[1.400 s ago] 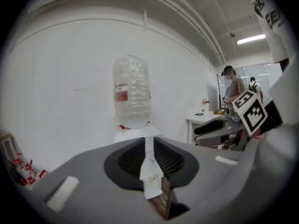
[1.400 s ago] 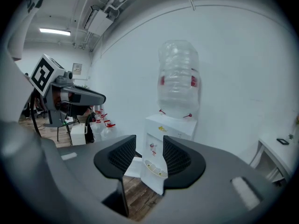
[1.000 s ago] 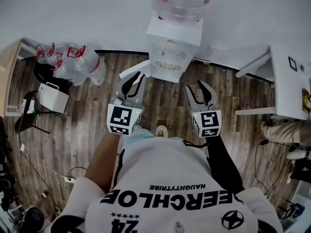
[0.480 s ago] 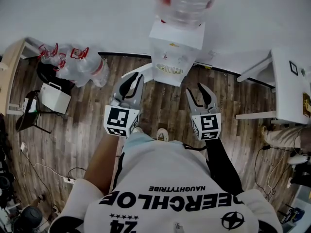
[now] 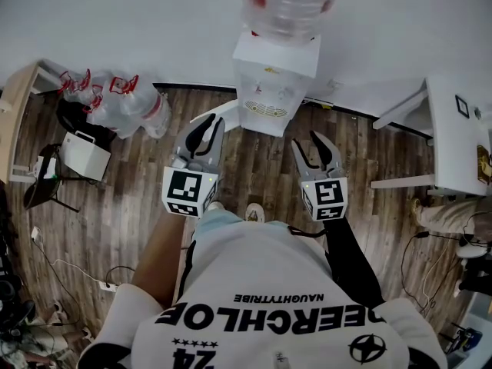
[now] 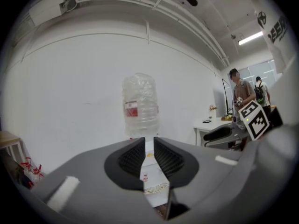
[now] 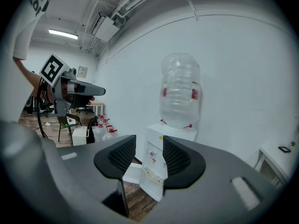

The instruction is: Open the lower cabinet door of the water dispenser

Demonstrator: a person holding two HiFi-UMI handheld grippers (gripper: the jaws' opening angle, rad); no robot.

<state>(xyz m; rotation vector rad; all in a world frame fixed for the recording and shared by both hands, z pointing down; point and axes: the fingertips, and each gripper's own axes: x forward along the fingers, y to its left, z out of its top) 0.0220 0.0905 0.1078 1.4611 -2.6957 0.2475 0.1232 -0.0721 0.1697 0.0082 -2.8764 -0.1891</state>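
Left gripper (image 6: 149, 148) barely parted, right gripper (image 7: 149, 146) wider; both empty, facing the dispenser (image 5: 274, 77), not touching.

Wood-plank floor (image 5: 261, 167), viewed steeply from above. Standing on it at the far wall: white water dispenser (image 5: 273, 83). Left of that: cluster of red-capped water bottles (image 5: 115, 102), white box (image 5: 84, 154), black chair (image 5: 46, 183). At right: white table (image 5: 453, 121). Lower left: power strip (image 5: 108, 284) with cables.
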